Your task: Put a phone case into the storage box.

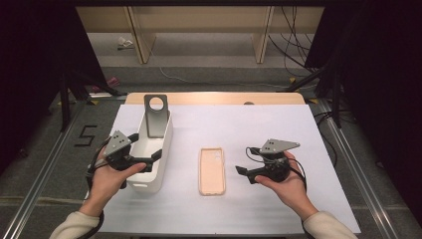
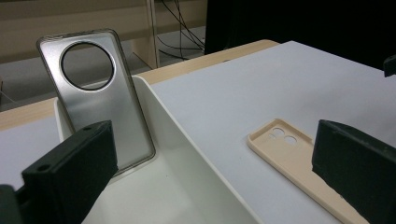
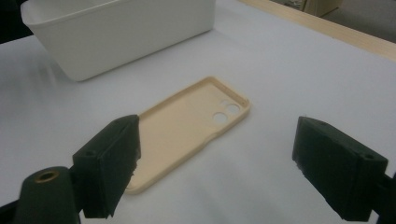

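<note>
Both grippers, left (image 1: 149, 160) and right (image 1: 245, 172), hold their jaws wide apart and empty, the beige case (image 1: 212, 171) flat on the table (image 1: 259, 124) between them, beside the bin (image 1: 164, 149).

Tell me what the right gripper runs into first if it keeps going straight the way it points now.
Most likely the beige phone case, lying flat on the white table cover just ahead of the open right gripper. The white bin lies farther along; depth is hard to judge.
</note>
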`<state>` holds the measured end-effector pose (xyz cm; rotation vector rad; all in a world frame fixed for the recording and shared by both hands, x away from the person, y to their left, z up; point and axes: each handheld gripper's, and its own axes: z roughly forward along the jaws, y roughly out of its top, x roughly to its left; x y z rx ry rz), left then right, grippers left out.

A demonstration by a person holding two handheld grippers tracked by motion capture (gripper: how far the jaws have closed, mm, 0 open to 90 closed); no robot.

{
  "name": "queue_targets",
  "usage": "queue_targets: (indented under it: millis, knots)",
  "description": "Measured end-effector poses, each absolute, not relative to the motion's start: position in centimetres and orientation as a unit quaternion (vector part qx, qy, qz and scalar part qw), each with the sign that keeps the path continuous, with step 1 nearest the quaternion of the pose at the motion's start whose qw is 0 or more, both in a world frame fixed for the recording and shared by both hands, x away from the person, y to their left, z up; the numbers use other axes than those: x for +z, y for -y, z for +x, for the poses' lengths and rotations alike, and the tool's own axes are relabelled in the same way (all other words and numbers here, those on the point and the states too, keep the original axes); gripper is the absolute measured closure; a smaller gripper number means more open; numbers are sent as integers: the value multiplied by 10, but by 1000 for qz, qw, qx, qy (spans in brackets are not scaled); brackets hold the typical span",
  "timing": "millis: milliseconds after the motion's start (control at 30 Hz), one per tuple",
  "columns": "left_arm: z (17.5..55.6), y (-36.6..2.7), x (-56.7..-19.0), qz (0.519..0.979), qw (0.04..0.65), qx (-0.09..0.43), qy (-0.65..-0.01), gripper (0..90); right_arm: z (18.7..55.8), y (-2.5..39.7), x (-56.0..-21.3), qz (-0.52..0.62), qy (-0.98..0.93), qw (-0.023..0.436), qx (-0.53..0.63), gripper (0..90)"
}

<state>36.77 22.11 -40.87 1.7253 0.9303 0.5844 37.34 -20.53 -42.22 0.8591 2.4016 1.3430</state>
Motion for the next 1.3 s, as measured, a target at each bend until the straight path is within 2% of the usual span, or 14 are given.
queue_targets:
  millis: [867, 900, 967, 1000, 1100, 1200, 1300]
  knots:
    - [368, -219, -408, 716, 528, 239, -390, 1, 377, 194, -425, 289, -833, 121, 456, 172]
    - [368, -219, -408, 716, 527, 240, -390, 3, 377, 193, -425, 287, -835, 121, 454, 200]
    - [368, -220, -407, 715, 527, 242, -390, 4, 376, 190, -425, 279, -841, 123, 448, 316]
    - [368, -219, -406, 715, 526, 243, -391, 6, 376, 189, -425, 273, -846, 124, 441, 421]
    - [367, -218, -405, 714, 526, 244, -393, 8, 374, 184, -426, 271, -864, 128, 405, 637]
    - [367, -217, -406, 716, 524, 245, -391, 10, 375, 178, -430, 268, -879, 114, 377, 752]
    - [367, -217, -406, 715, 524, 244, -392, 12, 376, 171, -433, 260, -891, 103, 358, 786]
